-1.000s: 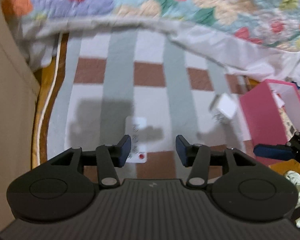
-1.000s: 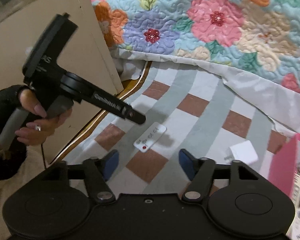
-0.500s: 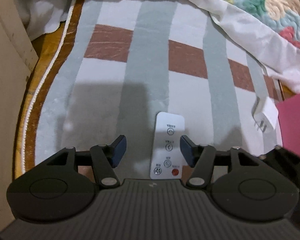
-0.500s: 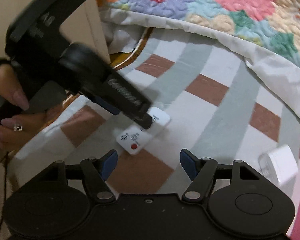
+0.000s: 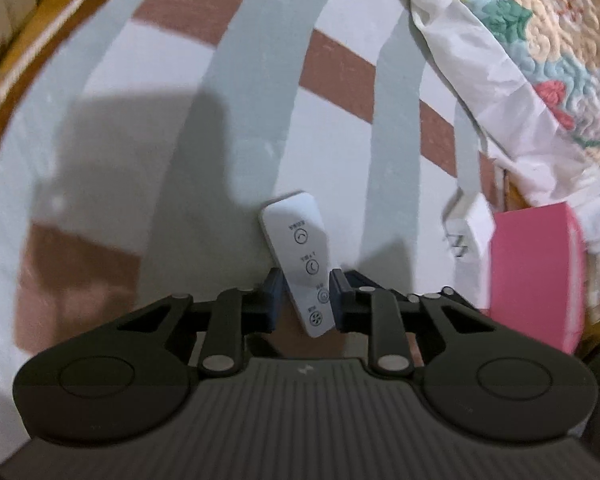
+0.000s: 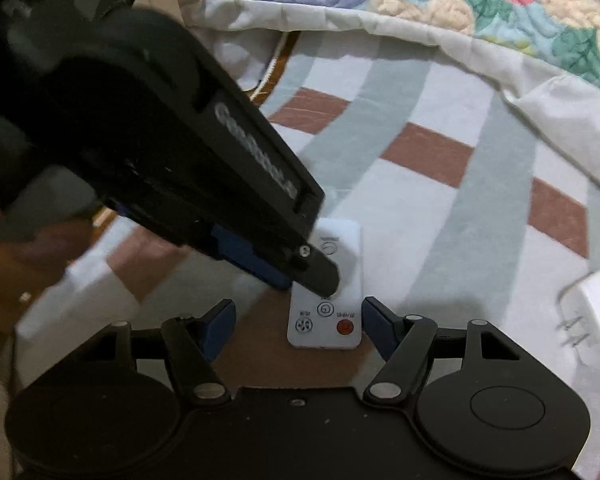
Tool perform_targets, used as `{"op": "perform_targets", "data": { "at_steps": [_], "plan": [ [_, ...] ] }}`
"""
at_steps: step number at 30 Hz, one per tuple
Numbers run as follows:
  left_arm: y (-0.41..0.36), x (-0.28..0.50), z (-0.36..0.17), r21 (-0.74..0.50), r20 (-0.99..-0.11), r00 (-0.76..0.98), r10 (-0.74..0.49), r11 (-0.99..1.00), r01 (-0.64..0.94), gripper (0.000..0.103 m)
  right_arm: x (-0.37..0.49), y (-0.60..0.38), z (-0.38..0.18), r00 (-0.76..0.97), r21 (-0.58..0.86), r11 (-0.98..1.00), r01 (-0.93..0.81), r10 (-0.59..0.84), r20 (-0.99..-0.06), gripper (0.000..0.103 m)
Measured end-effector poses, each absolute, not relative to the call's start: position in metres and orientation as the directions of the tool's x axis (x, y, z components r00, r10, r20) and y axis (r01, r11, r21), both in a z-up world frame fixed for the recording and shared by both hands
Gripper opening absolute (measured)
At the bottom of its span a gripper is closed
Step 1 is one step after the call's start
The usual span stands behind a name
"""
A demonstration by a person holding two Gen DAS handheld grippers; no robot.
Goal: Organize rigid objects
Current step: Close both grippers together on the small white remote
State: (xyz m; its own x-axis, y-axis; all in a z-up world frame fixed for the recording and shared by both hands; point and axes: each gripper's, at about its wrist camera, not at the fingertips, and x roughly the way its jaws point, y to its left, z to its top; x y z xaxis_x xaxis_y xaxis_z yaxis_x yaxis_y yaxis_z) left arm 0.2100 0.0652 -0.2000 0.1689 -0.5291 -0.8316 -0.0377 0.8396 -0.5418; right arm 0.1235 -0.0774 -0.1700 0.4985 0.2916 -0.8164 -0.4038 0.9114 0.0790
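A: Where is the remote control [image 5: 300, 254]?

B: On the checked blanket [image 5: 172, 152], near its middle, between the jaws of the left gripper [image 5: 303, 298]. The jaws have just been closing; their blue pads now press its long sides.

A: And the hands?

B: The left gripper slants steeply down, its tip over the remote. The right gripper [image 6: 298, 322] also tilts down, jaws open, straddling the remote's red-button end without touching. A white charger [image 6: 596, 308] lies apart toward the blanket's right edge, beside a pink box [image 5: 534, 276].
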Motion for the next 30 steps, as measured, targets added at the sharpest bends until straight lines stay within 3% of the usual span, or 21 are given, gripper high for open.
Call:
{"op": "perform_targets", "data": {
  "at_steps": [2,5,13,17,20,21,30],
  "plan": [
    [0.062,0.206,-0.2,-0.558,-0.822,0.161,-0.546,0.829,-0.042,0.024,0.116,-0.081,-0.171,0.523,0.049,0.922,-0.385,0.261,-0.812,0.063],
    [0.052,0.201,-0.194,-0.511,-0.843,0.201,-0.5,0.86,-0.004,0.024,0.113,-0.09,-0.168,0.525,0.07,0.932,-0.356,0.261,-0.81,0.043],
    [0.047,0.198,-0.184,-0.48,-0.844,0.25,-0.475,0.876,0.043,0.032,0.118,-0.132,-0.168,0.483,0.339,0.921,-0.193,0.39,-0.784,0.043],
    [0.049,0.199,-0.189,-0.526,-0.827,0.229,-0.514,0.851,0.01,0.037,0.122,-0.148,-0.174,0.474,0.446,0.885,-0.133,0.452,-0.755,0.043],
    [0.046,0.198,-0.196,-0.54,-0.823,0.22,-0.523,0.842,-0.019,0.027,0.118,-0.147,-0.176,0.473,0.461,0.876,-0.141,0.469,-0.746,0.043],
    [0.044,0.198,-0.198,-0.538,-0.826,0.217,-0.521,0.843,-0.024,0.012,0.12,-0.148,-0.177,0.473,0.459,0.876,-0.147,0.47,-0.745,0.043],
    [0.036,0.188,-0.183,-0.579,-0.784,0.226,-0.578,0.812,0.068,0.005,0.118,-0.141,-0.171,0.456,0.371,0.893,-0.256,0.45,-0.768,0.043]
  ]
}}
